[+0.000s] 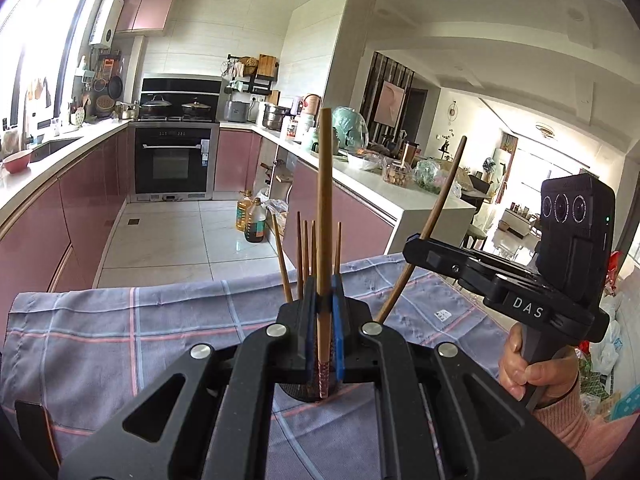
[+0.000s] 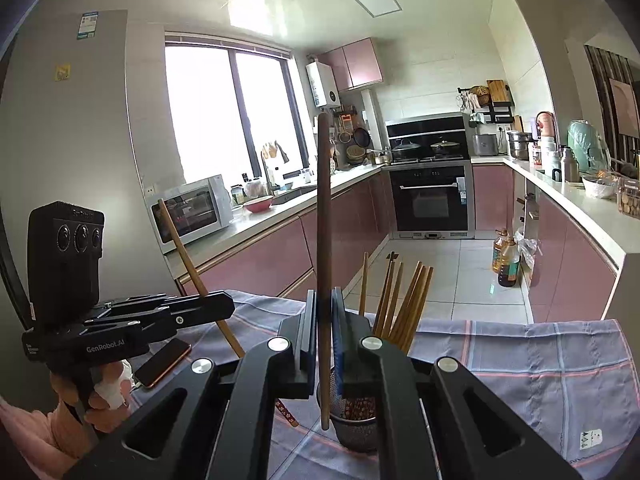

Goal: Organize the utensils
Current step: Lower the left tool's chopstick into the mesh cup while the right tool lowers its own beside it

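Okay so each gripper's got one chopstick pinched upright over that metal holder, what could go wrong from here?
1. Each gripper, left and right, pinches a single chopstick along a short stretch, so it may pivot or slip.
2. The mesh holder looks light and already holds several chopsticks; a nudge could tip it.
3. The phone lies close beside the left gripper and could get knocked.

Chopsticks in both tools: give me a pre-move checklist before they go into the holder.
1. Left tool shut on light chopstick: ok.
2. Right tool shut on dark chopstick: ok.
3. Both sticks roughly upright in their own wrist views: ok.
4. Mesh holder upright on the checked cloth, already holding other chopsticks: ok.
5. Stick tips above the holder's mouth: cannot tell.
6. Phone on the cloth, apart from the holder: ok.
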Demonstrator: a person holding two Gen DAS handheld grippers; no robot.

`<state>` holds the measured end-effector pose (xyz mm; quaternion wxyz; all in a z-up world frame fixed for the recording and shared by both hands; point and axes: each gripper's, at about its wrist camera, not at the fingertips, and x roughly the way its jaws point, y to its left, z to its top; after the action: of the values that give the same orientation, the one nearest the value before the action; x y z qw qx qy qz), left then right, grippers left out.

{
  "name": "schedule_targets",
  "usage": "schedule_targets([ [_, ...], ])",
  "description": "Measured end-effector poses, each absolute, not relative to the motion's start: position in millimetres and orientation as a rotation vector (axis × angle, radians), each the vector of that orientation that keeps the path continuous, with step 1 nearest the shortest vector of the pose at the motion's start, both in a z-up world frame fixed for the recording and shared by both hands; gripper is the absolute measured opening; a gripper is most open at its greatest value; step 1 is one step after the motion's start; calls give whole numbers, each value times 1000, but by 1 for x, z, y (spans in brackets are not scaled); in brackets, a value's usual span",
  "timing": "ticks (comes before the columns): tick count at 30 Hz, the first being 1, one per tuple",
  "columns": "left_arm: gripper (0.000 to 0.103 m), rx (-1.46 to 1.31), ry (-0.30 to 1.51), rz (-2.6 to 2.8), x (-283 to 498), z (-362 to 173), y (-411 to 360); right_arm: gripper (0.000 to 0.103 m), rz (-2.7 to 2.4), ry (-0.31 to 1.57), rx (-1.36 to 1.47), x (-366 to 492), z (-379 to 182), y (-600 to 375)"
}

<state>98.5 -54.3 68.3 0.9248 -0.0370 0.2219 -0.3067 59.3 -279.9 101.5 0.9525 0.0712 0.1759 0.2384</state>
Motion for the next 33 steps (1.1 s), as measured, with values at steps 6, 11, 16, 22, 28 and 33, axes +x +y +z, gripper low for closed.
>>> schedule_targets([
  [6,7,-66,413,-632,94,85,-64,6,477,348,143,67,105,-283],
  [11,7,-51,399,-626,93,87,-75,6,465,349,148,74,104,-284],
  [16,7,-41,416,-622,95,81,-79,6,453,361,154,80,99,-282],
  [22,7,-17,438,-617,97,78,-91,6,449,386,161,87,91,-279],
  [28,7,-7,460,-618,97,74,-95,6,445,410,166,93,85,-278],
  [33,7,-14,484,-620,103,73,-93,6,443,429,164,96,80,-277],
])
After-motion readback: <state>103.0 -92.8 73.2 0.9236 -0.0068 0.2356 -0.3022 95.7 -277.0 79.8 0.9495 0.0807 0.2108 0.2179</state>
